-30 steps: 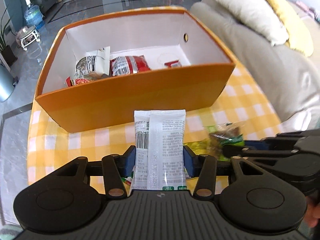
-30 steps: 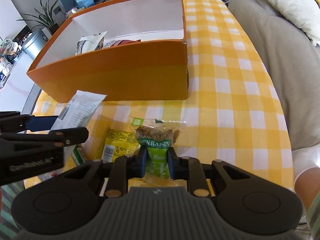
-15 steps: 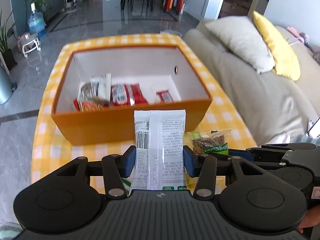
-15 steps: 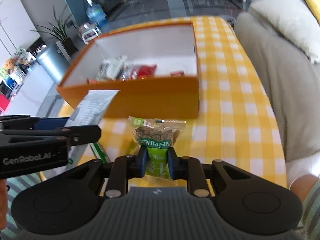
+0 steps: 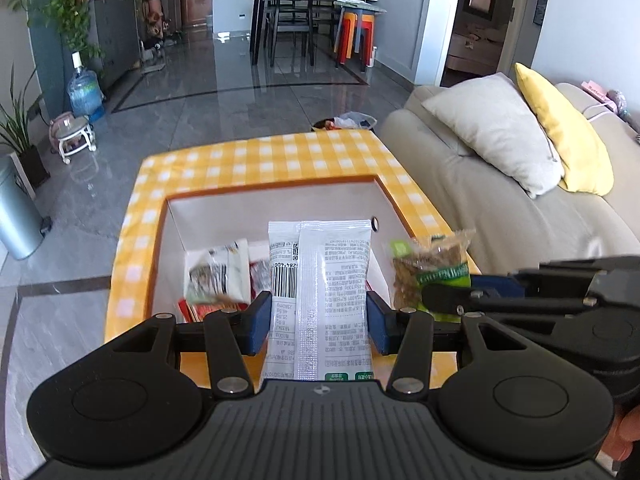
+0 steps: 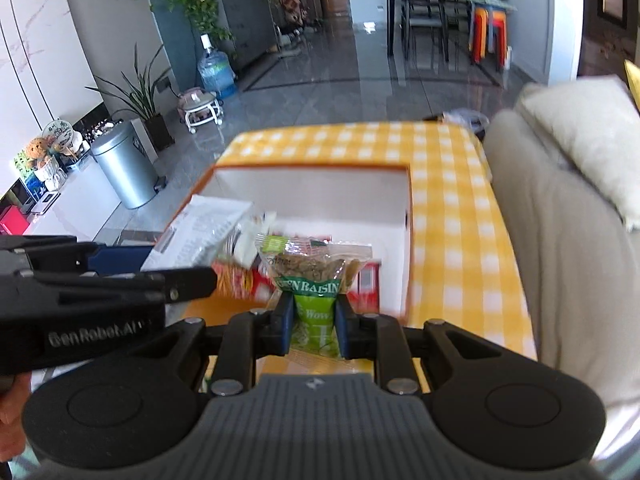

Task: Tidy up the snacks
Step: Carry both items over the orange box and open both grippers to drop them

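1. Above the open orange box (image 5: 160,240), the white sachet (image 5: 320,300) stands upright in the left gripper (image 5: 318,322), its long axis running up and away from the camera, printed back and barcode facing the lens, top edge towards the far wall of the box
2. The left gripper's blue pads press on the sachet's two long edges, so the claw is pinching it across its width; the pack looks flat and uncrumpled
3. Just beside it, the green raisin bag (image 6: 316,280) is nipped at its lower, narrow part by the right gripper (image 6: 314,326), its fuller top spreading above the pads and pointing forward over the box
4. Step in hand, as I judge it: both packs are being carried to the box for dropping in, the lifting being done and the release not yet made
5. Next move calls for lowering each pack past the rim and spreading the claws over free floor, clear of the snacks already inside (image 5: 218,276)
6. Those lie at the left and middle of the box; the right-wrist view is blurred, so exactly how far over the rim the raisin bag hangs is uncertain
7. The box rests on a yellow checked tablecloth (image 6: 452,208), with a beige sofa (image 5: 500,216) close by on the right
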